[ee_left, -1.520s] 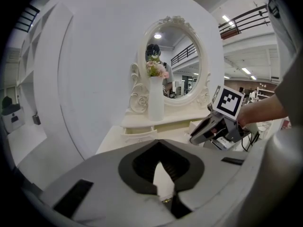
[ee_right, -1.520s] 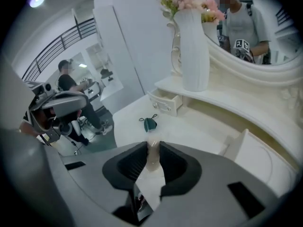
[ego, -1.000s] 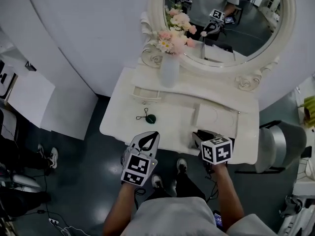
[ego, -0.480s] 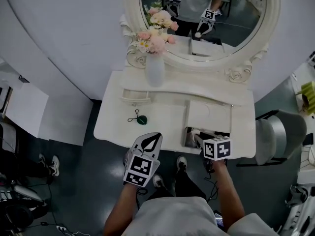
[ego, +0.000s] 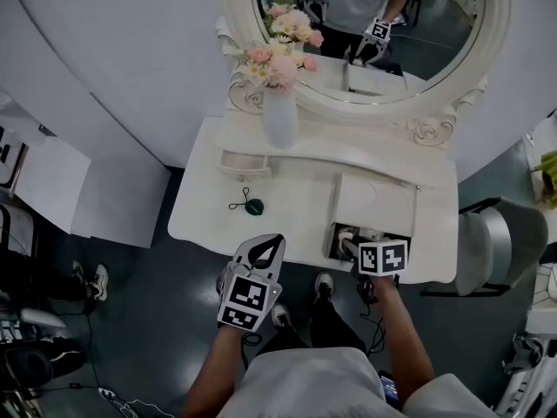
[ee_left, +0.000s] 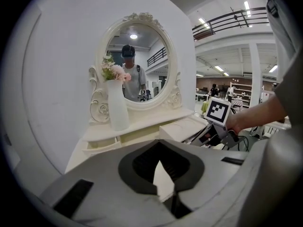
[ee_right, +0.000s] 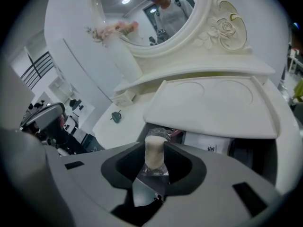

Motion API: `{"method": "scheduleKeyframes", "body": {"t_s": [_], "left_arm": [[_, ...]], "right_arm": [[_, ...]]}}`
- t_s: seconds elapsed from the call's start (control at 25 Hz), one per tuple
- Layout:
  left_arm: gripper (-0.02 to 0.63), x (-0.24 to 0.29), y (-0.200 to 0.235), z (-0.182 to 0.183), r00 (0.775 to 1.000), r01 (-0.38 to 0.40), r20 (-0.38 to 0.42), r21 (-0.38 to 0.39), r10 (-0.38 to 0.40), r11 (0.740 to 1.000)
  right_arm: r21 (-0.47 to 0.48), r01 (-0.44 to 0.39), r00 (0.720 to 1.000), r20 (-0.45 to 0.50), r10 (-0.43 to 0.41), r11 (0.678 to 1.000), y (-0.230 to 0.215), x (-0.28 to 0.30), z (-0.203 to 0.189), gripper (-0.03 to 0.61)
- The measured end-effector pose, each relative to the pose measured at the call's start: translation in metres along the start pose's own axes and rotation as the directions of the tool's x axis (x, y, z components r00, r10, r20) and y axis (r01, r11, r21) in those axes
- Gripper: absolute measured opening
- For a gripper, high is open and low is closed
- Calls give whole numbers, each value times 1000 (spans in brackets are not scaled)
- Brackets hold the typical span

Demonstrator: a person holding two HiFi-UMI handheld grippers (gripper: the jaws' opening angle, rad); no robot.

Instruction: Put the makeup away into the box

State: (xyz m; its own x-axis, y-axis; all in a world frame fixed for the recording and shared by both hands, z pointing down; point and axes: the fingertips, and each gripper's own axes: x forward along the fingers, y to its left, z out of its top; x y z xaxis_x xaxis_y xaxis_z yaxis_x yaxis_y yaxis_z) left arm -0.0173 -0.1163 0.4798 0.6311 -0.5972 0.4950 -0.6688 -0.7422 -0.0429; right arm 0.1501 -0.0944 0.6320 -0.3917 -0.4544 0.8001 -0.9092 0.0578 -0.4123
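Over the open box [ego: 335,239] at the dressing table's [ego: 209,220] front right, the right gripper [ee_right: 152,170] has jaws that have just been easing apart around one pale makeup tube [ee_right: 154,150]. I'd lower it straight in, clear of the raised lid [ee_right: 210,103]. The left gripper [ee_left: 165,181] hangs closed and empty. Two grippers, one box, one vase [ego: 280,120], one mirror [ego: 383,42].

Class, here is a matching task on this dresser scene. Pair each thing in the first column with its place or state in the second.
Things:
1. vase
2. green item
3. left gripper
4. box

Places or states:
A. shut, off the front edge of the table
B. open, at the table's right front
C. on the shelf under the mirror
D. lying on the table's left part

Pairs: 1-C, 2-D, 3-A, 4-B
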Motion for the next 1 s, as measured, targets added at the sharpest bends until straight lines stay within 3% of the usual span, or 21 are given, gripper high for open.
{"method": "scheduleKeyframes", "body": {"t_s": [0.16,0.36,0.64,1.0], "left_arm": [[12,-4,1,-4,1000,-12,-2,-9,12,1000],[12,-11,2,-7,1000,-24,1,-13,24,1000],[12,-31,15,-9,998,-54,19,-17,55,998],[12,-68,43,-15,993,-110,45,-22,111,994]], "right_arm": [[-34,-9,1000,-7,9,999,5,1,-1,156],[-59,16,1000,8,-15,998,6,-8,2,158],[-132,88,988,137,-70,987,27,-40,33,156],[-222,52,968,250,5,974,93,-57,67,156]]}}
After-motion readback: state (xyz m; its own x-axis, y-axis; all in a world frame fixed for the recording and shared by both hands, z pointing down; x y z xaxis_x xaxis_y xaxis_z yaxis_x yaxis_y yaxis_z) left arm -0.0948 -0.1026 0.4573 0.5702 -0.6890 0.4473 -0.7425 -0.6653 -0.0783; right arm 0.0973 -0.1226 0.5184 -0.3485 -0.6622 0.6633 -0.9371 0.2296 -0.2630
